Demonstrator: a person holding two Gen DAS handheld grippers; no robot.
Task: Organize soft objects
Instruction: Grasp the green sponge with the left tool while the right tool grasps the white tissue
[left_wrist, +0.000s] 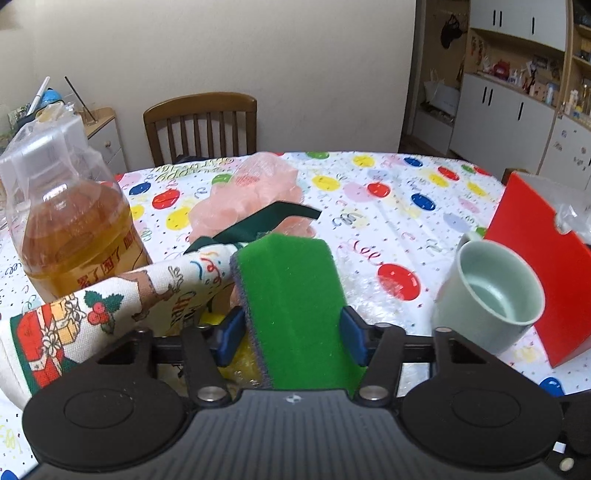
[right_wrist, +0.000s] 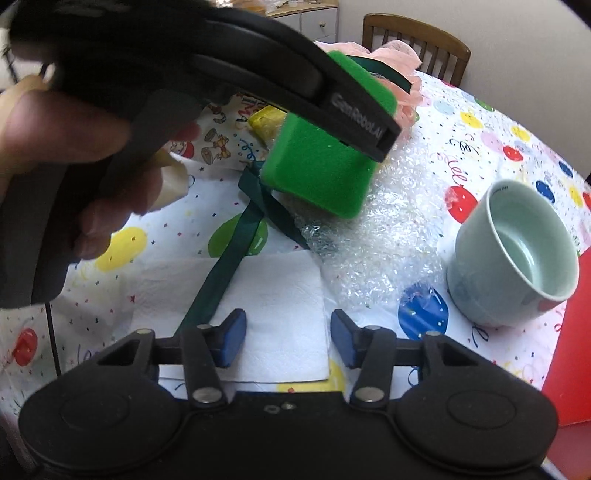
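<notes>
My left gripper (left_wrist: 291, 336) is shut on a green sponge (left_wrist: 295, 295) and holds it above the table; the right wrist view shows the sponge (right_wrist: 317, 173) clamped in that gripper's finger (right_wrist: 354, 122). My right gripper (right_wrist: 288, 338) is open and empty over a white paper napkin (right_wrist: 280, 295). A pink mesh bath puff (left_wrist: 251, 195), a Christmas-print cloth (left_wrist: 122, 306) with a dark green ribbon (right_wrist: 229, 258), a yellow soft item (right_wrist: 266, 122) and bubble wrap (right_wrist: 384, 236) lie on the balloon tablecloth (left_wrist: 406, 192).
A pale green cup (left_wrist: 491, 295) stands at the right, also in the right wrist view (right_wrist: 513, 254). A red board (left_wrist: 543, 266) leans behind it. A bottle of amber liquid (left_wrist: 70, 221) stands at the left. A wooden chair (left_wrist: 201, 125) is beyond the table.
</notes>
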